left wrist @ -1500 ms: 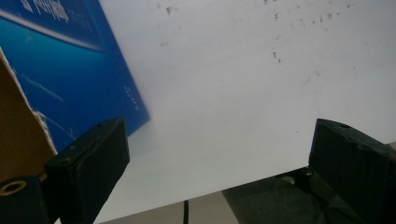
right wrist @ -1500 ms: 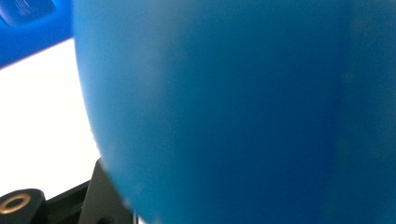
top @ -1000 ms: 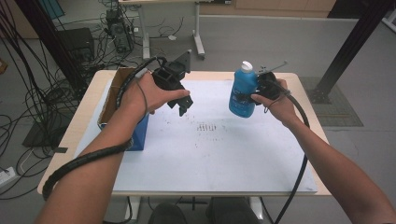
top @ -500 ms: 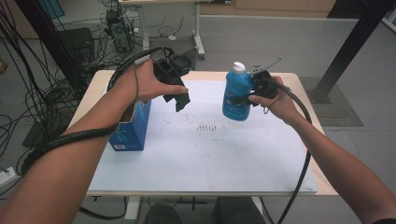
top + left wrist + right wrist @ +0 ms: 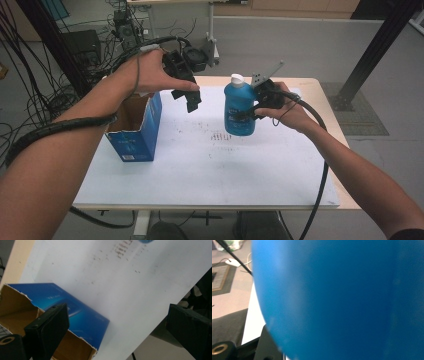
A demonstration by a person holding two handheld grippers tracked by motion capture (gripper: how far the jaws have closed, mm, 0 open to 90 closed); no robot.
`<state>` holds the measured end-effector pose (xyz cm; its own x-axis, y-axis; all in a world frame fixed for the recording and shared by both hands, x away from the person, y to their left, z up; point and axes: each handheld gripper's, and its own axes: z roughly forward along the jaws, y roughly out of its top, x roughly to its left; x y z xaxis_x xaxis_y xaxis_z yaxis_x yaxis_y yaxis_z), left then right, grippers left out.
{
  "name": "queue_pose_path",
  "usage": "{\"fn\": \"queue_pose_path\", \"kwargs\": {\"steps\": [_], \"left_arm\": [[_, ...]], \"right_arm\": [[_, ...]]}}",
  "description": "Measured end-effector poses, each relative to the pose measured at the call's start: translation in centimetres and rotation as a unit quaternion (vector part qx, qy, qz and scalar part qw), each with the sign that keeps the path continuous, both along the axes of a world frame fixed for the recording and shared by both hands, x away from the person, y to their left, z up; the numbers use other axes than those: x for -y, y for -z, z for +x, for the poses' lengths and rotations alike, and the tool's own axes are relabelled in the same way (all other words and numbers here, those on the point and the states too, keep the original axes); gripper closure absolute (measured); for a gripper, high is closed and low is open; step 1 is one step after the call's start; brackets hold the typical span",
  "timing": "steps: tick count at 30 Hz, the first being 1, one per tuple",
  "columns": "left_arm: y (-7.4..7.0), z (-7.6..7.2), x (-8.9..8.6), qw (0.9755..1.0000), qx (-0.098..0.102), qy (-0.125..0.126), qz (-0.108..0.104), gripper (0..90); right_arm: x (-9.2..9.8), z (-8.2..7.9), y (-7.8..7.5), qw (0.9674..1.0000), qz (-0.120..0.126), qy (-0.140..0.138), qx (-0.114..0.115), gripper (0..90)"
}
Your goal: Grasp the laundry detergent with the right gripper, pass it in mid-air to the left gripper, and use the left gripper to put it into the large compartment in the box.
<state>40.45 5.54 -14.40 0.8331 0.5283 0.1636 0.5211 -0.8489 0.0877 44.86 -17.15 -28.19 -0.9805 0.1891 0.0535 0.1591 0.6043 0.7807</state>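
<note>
High view: your right gripper [image 5: 252, 111] pinches the bottle [image 5: 238, 106] in the air; the smooth bottle may slip. Left gripper [image 5: 192, 101] is spread, near the box [image 5: 136, 131].

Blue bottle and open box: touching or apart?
Apart. The high view shows white table surface between the blue bottle, gripped by the right tool, and the open box.

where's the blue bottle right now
In the high view the blue bottle is right of centre, clamped in the right hand-held gripper above the white table, right of the open box.
</note>
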Motion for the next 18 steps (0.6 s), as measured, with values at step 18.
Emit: {"fn": "queue_pose_path", "kwargs": {"steps": [18], "left_arm": [[-0.7, 0.7, 0.2, 0.9986, -0.014, 0.051, -0.001, 5.5]], "right_arm": [[-5.4, -0.5, 0.9, 0.9975, -0.007, -0.07, 0.006, 43.3]]}}
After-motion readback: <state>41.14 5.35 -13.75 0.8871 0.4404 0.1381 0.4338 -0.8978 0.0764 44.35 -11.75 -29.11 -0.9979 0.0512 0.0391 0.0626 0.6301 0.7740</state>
